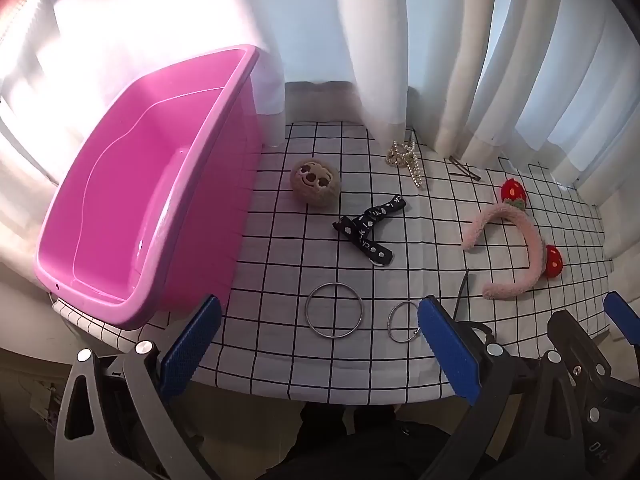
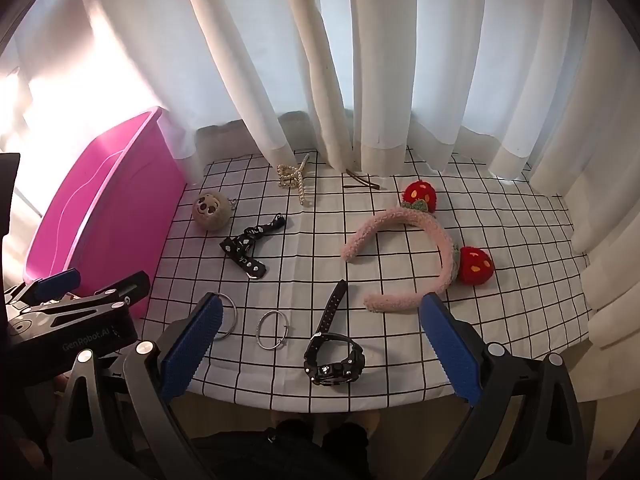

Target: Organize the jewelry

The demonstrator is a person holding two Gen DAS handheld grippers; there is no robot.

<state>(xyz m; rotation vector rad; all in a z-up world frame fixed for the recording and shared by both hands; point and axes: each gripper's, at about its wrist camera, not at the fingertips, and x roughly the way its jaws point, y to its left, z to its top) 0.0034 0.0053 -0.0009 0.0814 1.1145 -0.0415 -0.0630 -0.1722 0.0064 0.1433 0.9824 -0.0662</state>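
Note:
An empty pink tub stands at the left of a grid-patterned cloth. On the cloth lie a large metal ring, a smaller ring, a black watch, a black printed bow, a beige round plush face, a pearl claw clip, thin hairpins and a pink fluffy headband with red strawberries. My left gripper is open over the near edge by the rings. My right gripper is open above the watch. Neither holds anything.
White curtains hang along the back and right of the table and touch the cloth's far edge. The cloth's near edge drops off just below the grippers. The left gripper's body shows at the left of the right wrist view, close to the tub.

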